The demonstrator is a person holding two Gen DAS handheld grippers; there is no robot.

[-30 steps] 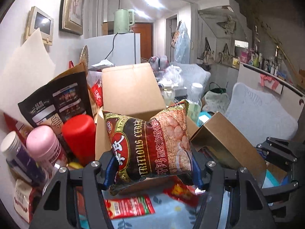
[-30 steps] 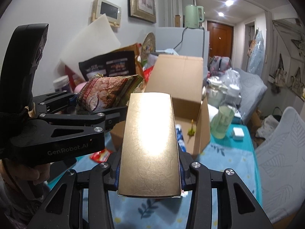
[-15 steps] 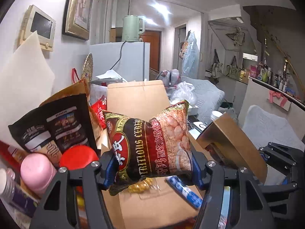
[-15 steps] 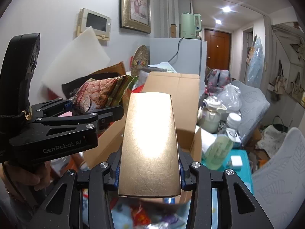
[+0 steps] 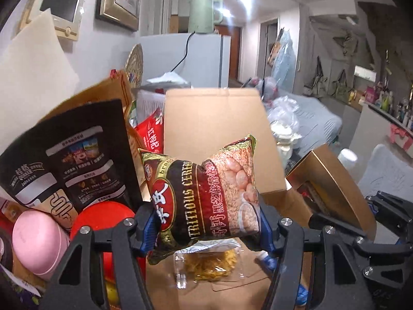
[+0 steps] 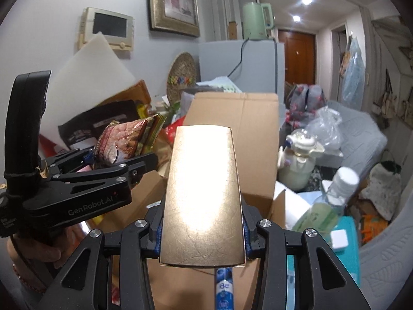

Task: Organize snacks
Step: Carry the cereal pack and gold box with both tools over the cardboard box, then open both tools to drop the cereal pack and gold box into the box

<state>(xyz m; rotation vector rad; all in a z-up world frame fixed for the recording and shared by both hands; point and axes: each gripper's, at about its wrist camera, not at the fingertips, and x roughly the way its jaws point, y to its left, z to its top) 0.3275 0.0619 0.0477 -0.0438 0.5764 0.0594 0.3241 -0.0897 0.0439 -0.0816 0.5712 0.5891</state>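
My left gripper (image 5: 206,235) is shut on a dark red cereal bag (image 5: 206,196), held above the open cardboard box (image 5: 216,134). In the right wrist view that bag (image 6: 124,142) shows at the left, in the left gripper (image 6: 113,165). My right gripper (image 6: 202,232) is shut on a flat gold box (image 6: 202,193), also over the cardboard box (image 6: 247,129). The gold box (image 5: 333,180) appears at the right of the left wrist view. On the box floor lie a clear packet of yellow snack (image 5: 209,263) and a blue tube (image 6: 224,288).
Left of the box stand a black pouch (image 5: 67,160), a red lid (image 5: 103,219), a pink lid (image 5: 38,240) and a red packet (image 5: 152,134). To the right are a white teapot (image 6: 299,162), a green bottle (image 6: 327,204) and a teal cloth (image 6: 346,232). A hand (image 6: 38,248) holds the left gripper.
Both grippers have moved forward over the cardboard box with their loads; the box and the things left of it loom larger, and the box floor with its packet now lies below.
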